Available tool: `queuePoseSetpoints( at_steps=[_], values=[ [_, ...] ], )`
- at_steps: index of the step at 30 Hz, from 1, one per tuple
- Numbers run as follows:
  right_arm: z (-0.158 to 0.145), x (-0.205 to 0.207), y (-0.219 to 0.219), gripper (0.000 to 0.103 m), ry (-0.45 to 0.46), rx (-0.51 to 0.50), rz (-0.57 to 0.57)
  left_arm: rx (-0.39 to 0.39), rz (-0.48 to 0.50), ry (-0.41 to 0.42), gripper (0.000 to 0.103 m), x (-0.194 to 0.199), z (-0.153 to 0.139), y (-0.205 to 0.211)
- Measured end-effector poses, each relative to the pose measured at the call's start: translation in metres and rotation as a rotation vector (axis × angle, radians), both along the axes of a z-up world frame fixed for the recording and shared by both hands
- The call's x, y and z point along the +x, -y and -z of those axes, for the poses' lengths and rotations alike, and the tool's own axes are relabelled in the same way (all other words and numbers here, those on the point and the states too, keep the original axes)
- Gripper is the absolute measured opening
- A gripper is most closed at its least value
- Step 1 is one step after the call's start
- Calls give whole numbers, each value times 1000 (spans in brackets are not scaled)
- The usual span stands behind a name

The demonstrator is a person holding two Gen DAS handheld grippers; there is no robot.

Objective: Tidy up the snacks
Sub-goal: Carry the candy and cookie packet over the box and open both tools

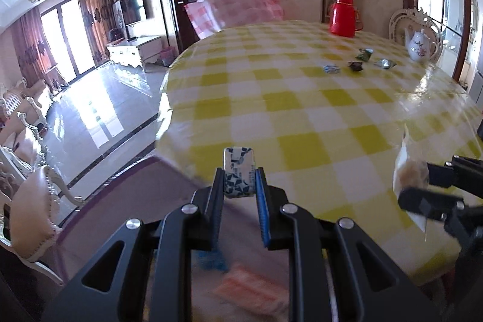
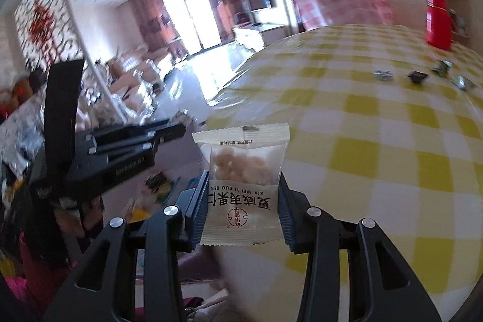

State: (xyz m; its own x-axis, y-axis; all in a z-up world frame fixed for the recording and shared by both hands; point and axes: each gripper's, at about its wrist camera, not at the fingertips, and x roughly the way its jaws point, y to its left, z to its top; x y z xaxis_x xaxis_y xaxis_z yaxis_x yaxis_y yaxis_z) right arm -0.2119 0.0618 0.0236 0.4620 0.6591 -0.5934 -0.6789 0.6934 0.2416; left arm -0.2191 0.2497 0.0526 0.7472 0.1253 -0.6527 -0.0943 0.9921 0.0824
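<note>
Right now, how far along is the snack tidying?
Midway, it seems. In hand: the left gripper clamps a blue-white candy, the right gripper a nut packet. Left: four small candies still on the checked table. Nothing visibly finished.

Thermos (image 1: 342, 13) behind candies (image 1: 356, 65) — teapot (image 1: 420, 46) rightmost.

Red thermos (image 1: 342, 13) and white teapot (image 1: 420, 46) on yellow-checked table (image 1: 302, 98).

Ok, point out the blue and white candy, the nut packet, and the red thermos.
blue and white candy (image 1: 238, 171), left wrist view, wrapper middle.
nut packet (image 2: 243, 171), right wrist view, clear window.
red thermos (image 1: 343, 17), left wrist view, body.
</note>
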Motion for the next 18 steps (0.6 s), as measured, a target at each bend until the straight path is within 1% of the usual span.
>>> queuePoseSetpoints(
  at_steps=[4, 8, 12, 15, 16, 17, 18],
  values=[
    [6, -17, -36, 41, 12, -56, -79, 13, -16, -26, 20, -7, 2, -23],
    [18, -44, -75, 41, 24, -112, -195, 22, -72, -35, 20, -15, 2, -48],
    [28, -64, -98, 42, 30, -150, -286, 21, -120, -31, 20, -24, -2, -69],
    [33, -74, -105, 43, 47, -164, -332, 33, -152, -28, 21, -29, -6, -77],
    [33, -77, -104, 44, 53, -154, -347, 35, -166, -22, 23, -30, -8, -78],
    [32, -77, -103, 45, 53, -143, -359, 35, -185, -16, 40, -30, -10, -80],
    [30, -78, -102, 51, 56, -133, -368, 36, -223, -3, 58, -30, -12, -83]
  ],
)
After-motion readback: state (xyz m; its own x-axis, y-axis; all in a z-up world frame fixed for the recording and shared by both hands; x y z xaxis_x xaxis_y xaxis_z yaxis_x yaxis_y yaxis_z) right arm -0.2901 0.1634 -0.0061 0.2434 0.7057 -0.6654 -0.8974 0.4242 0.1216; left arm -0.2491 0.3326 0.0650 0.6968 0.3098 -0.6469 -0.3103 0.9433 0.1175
